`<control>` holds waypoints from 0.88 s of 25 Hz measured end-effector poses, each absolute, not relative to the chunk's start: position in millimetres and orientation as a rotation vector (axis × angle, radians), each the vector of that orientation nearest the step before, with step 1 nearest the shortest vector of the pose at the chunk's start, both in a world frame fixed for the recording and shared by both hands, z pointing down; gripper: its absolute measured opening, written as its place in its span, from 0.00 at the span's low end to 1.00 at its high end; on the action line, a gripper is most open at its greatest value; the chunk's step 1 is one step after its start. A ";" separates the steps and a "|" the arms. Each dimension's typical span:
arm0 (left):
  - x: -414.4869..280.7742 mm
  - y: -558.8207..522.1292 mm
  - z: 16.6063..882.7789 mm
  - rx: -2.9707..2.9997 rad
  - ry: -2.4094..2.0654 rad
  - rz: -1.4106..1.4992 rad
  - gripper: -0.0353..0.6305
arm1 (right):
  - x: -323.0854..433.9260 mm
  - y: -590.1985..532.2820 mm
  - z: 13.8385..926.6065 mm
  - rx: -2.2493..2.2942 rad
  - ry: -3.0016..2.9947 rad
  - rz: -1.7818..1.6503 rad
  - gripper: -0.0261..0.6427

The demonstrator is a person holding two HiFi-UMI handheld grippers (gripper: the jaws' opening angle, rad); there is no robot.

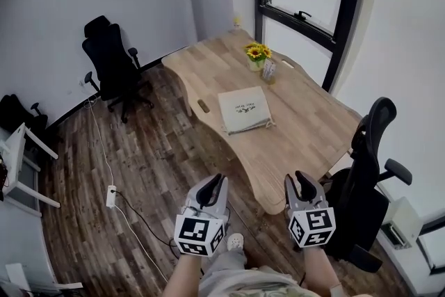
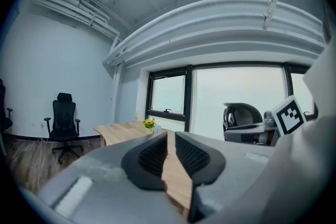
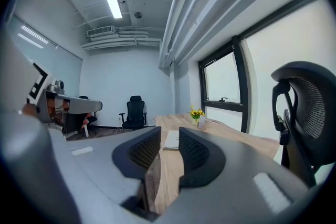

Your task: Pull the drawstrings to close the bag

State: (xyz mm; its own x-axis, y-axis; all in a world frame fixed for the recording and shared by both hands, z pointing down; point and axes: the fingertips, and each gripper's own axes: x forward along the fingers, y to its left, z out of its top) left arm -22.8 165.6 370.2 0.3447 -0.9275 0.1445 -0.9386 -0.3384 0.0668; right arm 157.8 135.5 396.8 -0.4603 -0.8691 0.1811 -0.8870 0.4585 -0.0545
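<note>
A: What's lowest in the frame?
B: The left tool [image 1: 215, 181], jaws together and empty, and the right tool [image 1: 300, 178], jaws slightly apart with nothing between, both above the wood floor [image 1: 139, 170].
A: And the bag?
B: The cream bag [image 1: 243, 110] lies flat mid-frame on the tabletop [image 1: 302, 132], well apart from both. Sunflowers [image 1: 257, 51] stand behind it, upper centre.

Left gripper [image 1: 213, 183], right gripper [image 1: 300, 179]: grey shells, black ribbed pads. White cube [image 1: 199, 235] with black square markers at each one's 6 o'clock. Beige trousers [image 1: 236, 282], pale shoe [image 1: 235, 241].
</note>
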 end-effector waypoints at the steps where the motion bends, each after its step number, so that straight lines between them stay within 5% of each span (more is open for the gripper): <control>1: -26.6 158.2 369.4 2.467 -1.716 0.118 0.15 | 154.1 128.8 396.9 1.559 -2.568 0.213 0.21; 10: -59.6 101.0 379.2 2.541 -1.578 0.183 0.41 | 111.1 73.4 400.4 1.532 -2.541 0.162 0.46; 22: -114.6 60.0 407.1 2.472 -1.607 0.219 0.42 | 92.1 38.3 435.0 1.509 -2.471 0.244 0.48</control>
State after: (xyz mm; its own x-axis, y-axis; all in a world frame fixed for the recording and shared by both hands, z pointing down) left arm -114.6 60.0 407.1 0.4031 -0.8876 0.2230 -0.9149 -0.3968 0.0742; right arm 92.1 38.3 435.0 -0.4402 -0.8514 0.2852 -0.8908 0.4540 -0.0196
